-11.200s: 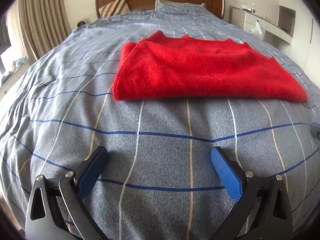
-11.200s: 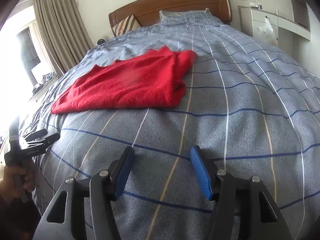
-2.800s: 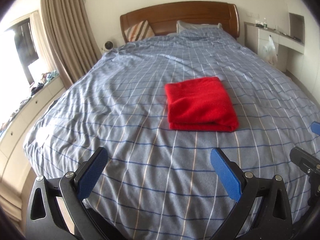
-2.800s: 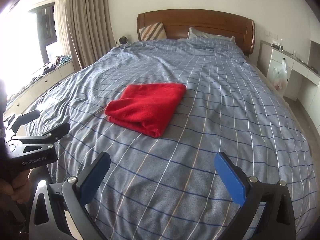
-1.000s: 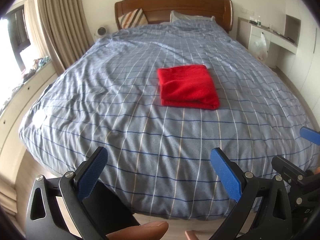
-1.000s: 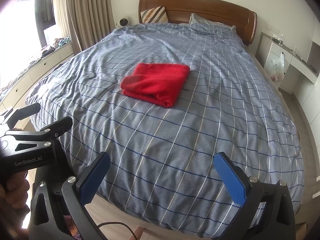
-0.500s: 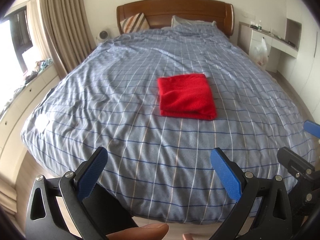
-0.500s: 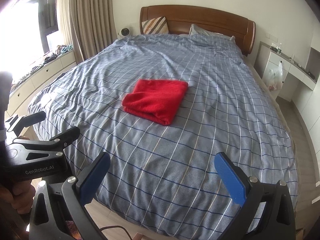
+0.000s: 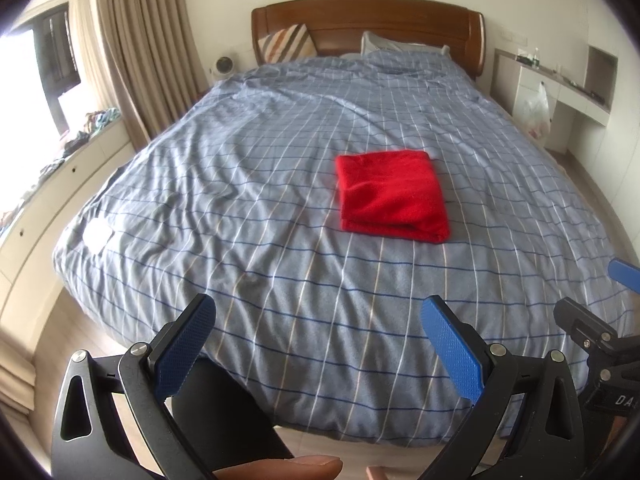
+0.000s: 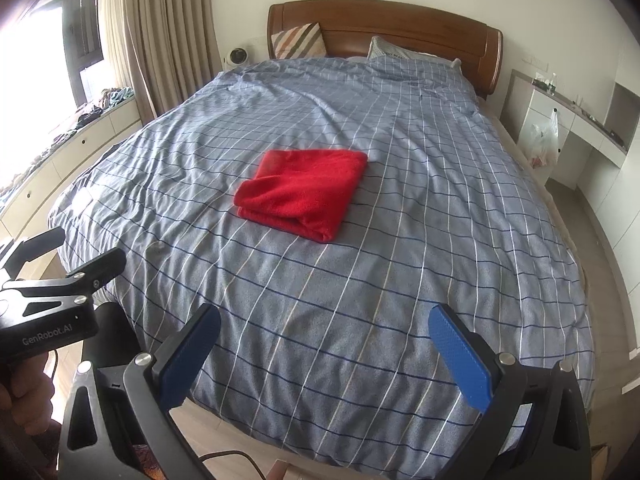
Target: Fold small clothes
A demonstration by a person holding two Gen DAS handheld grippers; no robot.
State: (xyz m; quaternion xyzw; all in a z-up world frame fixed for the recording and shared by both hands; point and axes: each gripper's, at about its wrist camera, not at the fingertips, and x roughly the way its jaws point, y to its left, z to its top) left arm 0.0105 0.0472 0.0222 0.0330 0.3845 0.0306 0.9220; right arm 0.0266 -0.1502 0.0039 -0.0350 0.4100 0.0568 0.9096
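A: What is cut off?
B: The right gripper (image 9: 612,320) runs past the left view's edge.
A: And the shelf items (image 10: 546,79)?
B: Too small to tell.

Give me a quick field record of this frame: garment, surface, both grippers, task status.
garment: red cloth, folded into a compact rectangle, lying flat
surface: bed with blue checked cover, cloth near its middle
left gripper: open, empty, back from the bed's foot, not touching the cloth
right gripper: open, empty, also held back from the bed
headboard end: striped pillow
task status: fold looks done
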